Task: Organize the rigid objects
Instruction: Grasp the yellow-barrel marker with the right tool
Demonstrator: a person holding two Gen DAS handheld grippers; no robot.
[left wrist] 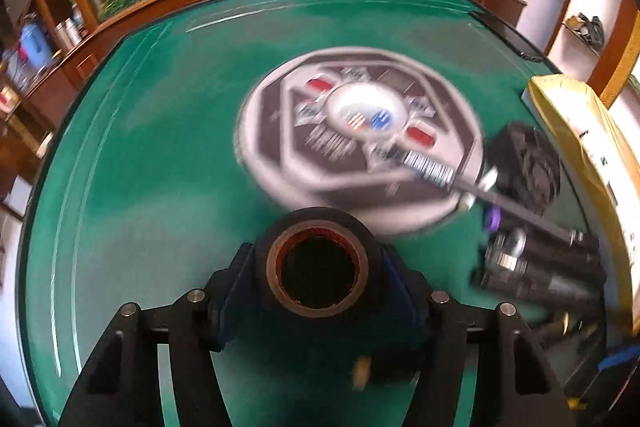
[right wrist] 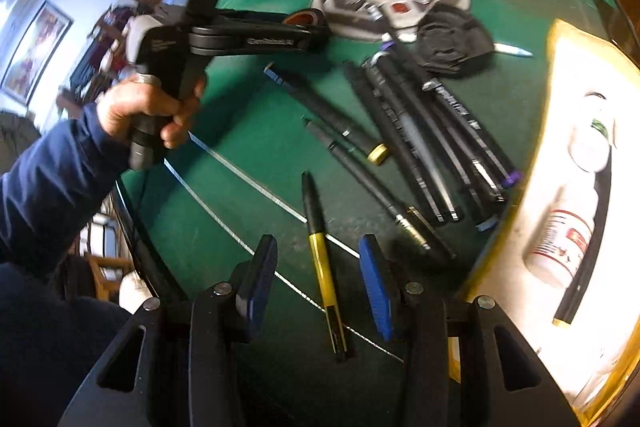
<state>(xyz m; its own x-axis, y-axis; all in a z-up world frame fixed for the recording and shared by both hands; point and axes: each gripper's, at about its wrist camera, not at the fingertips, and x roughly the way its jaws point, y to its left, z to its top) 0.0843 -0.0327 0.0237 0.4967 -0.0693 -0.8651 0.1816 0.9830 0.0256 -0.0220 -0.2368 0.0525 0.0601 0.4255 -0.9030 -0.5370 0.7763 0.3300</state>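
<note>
One yellow-and-black pen (right wrist: pixel 325 269) lies on the green table (right wrist: pixel 240 163) directly between the jaws of the right gripper (right wrist: pixel 318 283), which stand apart and touch nothing. Its long axis runs from 12 o'clock to 6 o'clock in the right wrist view, slightly tilted, parallel to the fingers; a close across the barrel appears suitable. The lower end of the pen passes under the gripper body and is hard to make out. At 1 to 2 o'clock from it lies a bundle of dark pens (right wrist: pixel 424 143), and at 3 o'clock an open box (right wrist: pixel 560 155) holding a white bottle (right wrist: pixel 560 243). At 11 o'clock the left gripper (left wrist: pixel 318 269), held in a hand (right wrist: pixel 152 111), is clamped on a roll of black tape (left wrist: pixel 318 259) and is well apart from the pen, near the round emblem (left wrist: pixel 360 135). Motion blur obscures the far items.
</note>
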